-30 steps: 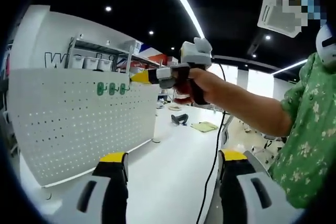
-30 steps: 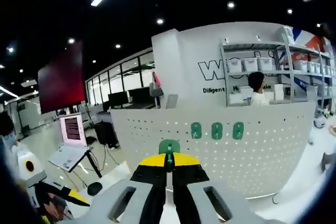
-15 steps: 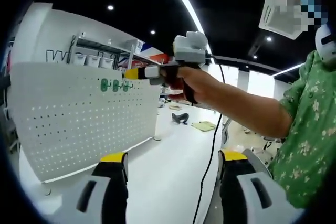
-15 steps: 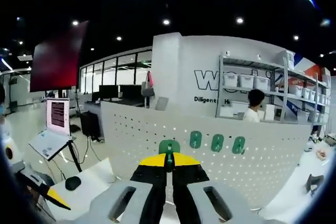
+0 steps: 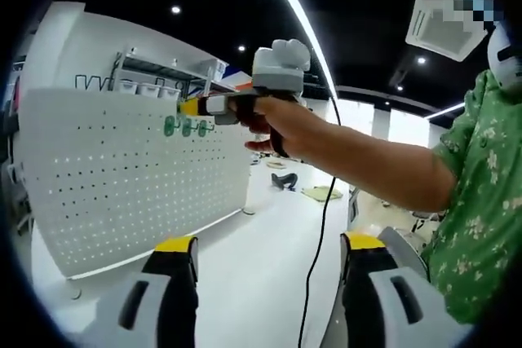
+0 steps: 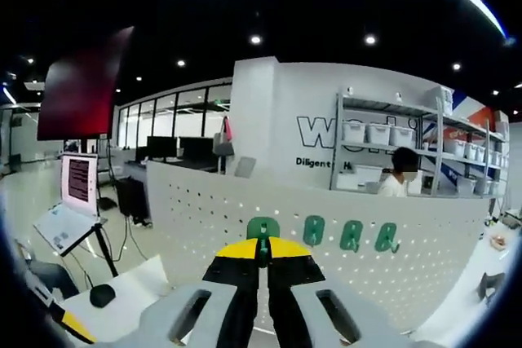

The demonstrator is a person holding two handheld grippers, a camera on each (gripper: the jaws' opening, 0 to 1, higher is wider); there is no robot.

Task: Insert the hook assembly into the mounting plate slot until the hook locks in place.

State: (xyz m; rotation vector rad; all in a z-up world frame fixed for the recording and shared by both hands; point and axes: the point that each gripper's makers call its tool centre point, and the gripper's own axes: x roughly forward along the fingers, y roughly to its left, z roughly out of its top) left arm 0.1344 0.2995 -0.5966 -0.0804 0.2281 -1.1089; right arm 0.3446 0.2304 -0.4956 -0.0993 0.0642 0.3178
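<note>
Our right gripper (image 6: 263, 260) pinches a green hook (image 6: 263, 229) right in front of the white pegboard (image 6: 245, 209). Three more hooks (image 6: 351, 234) sit to its right. Our left gripper (image 5: 265, 270) is wide open, holding nothing.

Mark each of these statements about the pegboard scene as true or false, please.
1. The right tongs are shut on a green hook. True.
2. The left tongs are shut on a hook. False: their jaws stand wide apart and hold nothing.
3. Three green hooks already hang on the white pegboard. True.
4. The pegboard lies flat on the table. False: it stands upright on the table.
5. A red cable hangs from the right tongs. False: the cable is black.
</note>
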